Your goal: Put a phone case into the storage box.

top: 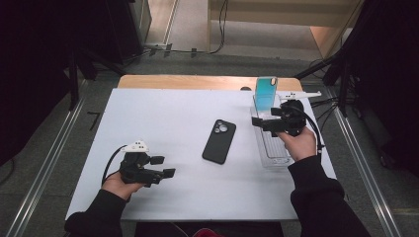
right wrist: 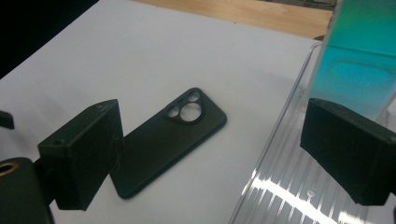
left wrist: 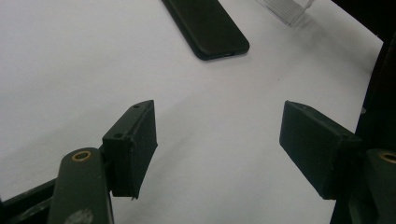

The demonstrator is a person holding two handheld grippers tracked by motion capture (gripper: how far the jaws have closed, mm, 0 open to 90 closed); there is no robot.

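Note:
A black phone case (top: 219,141) lies flat, camera cut-outs up, in the middle of the white table (top: 163,113). A teal phone (top: 266,93) stands upright at the far end of a clear ribbed rack (top: 274,148) on the right. My right gripper (top: 264,117) hovers open over the rack and points left, its jaws empty. In the right gripper view the case (right wrist: 173,140) lies past the open gripper (right wrist: 217,144), with the phone (right wrist: 359,60) at the right. My left gripper (top: 163,166) rests open near the front left. Its own view shows the open gripper (left wrist: 217,140) and the case (left wrist: 208,28) farther off.
A white tool (top: 296,94) and cables lie at the table's far right corner. A wooden strip (top: 197,81) edges the far side. Dark stands and metal floor rails flank the table. The rack's corner (left wrist: 285,7) sits beyond the case in the left gripper view.

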